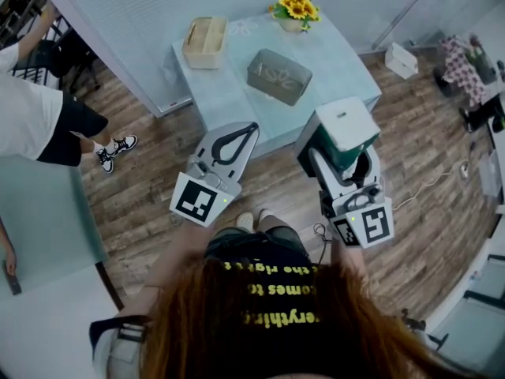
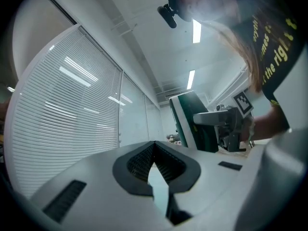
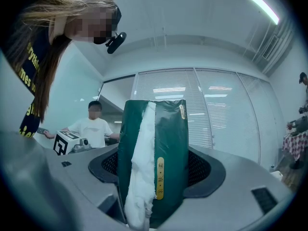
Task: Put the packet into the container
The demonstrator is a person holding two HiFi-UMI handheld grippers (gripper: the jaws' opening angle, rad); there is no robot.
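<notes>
Right tool (image 1: 345, 147) is clenched on the green packet (image 3: 169, 143), white tissue showing down its front. The packet is held upright in the air by the table's (image 1: 339, 69) near edge, apart from the grey container (image 1: 278, 76) sitting mid-table. Left tool (image 2: 154, 146) is clenched on nothing, jaw tips touching, beside the right one. Beige box (image 1: 205, 42) and sunflowers (image 1: 294, 8) sit further back on the table.
</notes>
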